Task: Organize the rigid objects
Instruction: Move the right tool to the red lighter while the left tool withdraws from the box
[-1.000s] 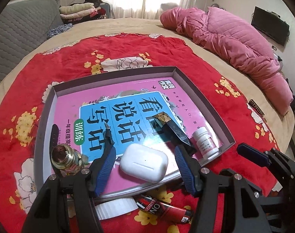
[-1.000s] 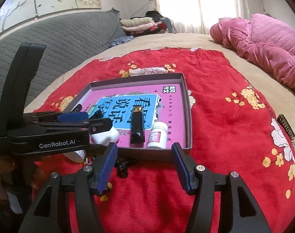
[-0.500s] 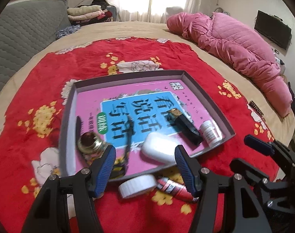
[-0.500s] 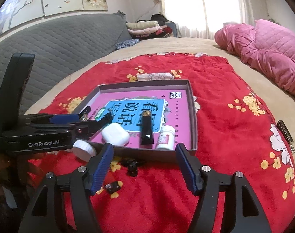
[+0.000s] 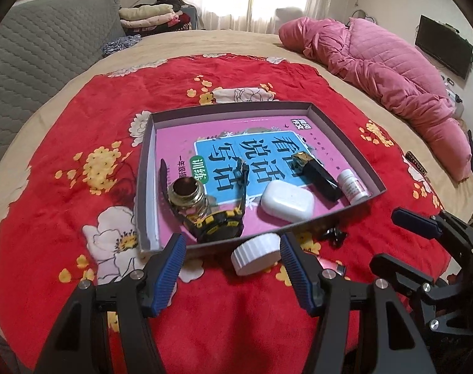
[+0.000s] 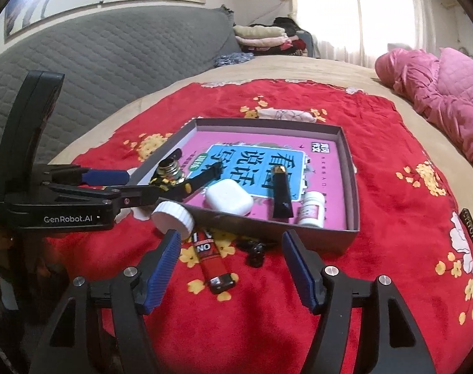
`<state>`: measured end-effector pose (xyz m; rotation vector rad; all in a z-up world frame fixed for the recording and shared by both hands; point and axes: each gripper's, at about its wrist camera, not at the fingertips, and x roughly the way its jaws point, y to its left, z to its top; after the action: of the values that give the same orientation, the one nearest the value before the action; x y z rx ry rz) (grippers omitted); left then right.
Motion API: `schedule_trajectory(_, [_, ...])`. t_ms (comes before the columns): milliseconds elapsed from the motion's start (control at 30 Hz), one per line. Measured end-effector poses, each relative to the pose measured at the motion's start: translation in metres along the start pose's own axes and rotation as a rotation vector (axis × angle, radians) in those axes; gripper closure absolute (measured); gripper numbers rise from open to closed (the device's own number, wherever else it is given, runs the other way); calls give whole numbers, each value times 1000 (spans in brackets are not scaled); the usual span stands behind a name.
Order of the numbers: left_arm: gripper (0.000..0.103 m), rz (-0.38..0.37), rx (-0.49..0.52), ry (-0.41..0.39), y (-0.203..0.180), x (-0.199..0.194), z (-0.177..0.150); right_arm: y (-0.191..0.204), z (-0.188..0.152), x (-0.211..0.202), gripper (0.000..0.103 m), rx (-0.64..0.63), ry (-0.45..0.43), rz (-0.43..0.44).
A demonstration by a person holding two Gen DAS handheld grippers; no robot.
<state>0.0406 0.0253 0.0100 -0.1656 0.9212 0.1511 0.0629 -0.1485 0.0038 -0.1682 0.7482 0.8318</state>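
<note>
Both grippers (left (image 5: 233, 257), right (image 6: 228, 254)) spread, empty

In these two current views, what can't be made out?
- Red tube: left wrist view, mostly hidden by the left gripper's finger.
- Black clip: right wrist view, too small to identify.
- Bottle label: too small to read in either view.

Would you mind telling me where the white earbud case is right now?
The white earbud case lies inside the tray near its front wall, between the black-and-yellow tool and the black tube.
</note>
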Motion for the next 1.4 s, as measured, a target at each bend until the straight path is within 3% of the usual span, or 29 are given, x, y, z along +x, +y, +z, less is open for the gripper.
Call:
schedule_trajectory(833, [41,-47,-9,5,-4,-27,-18,15,-2,-28,29,-55,-61,-13])
schedule_trajectory(1400, [41,-52,-18,86,2,2,-34,17,-12,-4,29,-51,21,25])
